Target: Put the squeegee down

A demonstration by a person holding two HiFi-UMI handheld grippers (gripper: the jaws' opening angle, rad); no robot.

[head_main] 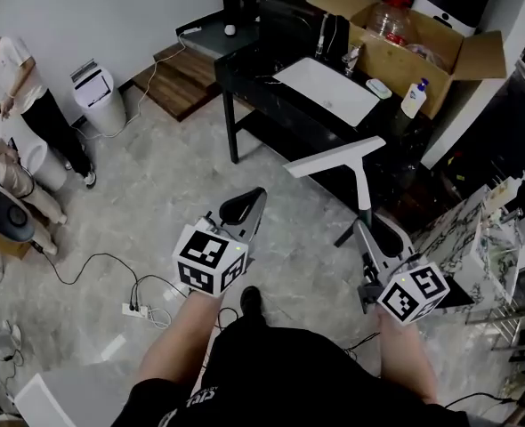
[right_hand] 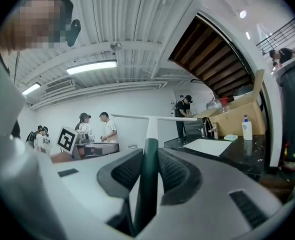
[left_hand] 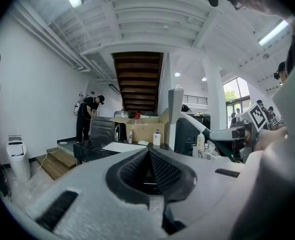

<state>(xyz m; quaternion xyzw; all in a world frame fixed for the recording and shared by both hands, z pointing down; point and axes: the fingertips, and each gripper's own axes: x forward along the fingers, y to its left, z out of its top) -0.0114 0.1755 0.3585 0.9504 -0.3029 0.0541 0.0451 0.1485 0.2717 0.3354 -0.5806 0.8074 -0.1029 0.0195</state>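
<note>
Two tools held out on near side of bench (head_main: 249, 68), well apart from each other; right tool (head_main: 370, 238) clenched on squeegee (head_main: 336, 159), dark green handle pinched between both pads in right gripper view, white stem rising past them to a long white blade set crosswise at top; squeegee upright and up off floor, carried by right tool alone, blade seen across bench's near edge from head view; left tool (head_main: 244, 208) clamped shut with nothing in it, pad tips meeting in left gripper view, pointed toward bench; on bench, white sheet (head_main: 327, 90) lying flat near middle, open cardboard box (head_main: 405, 47) at right end with clear jug (head_main: 390, 18) inside, pump bottle (head_main: 414, 98) standing just beside box; left of bench and well apart, white bin (head_main: 99, 96) on floor with a person (head_main: 18, 78) standing near it; power strip (head_main: 134, 310) and cables on floor, nearer than bench.
</note>
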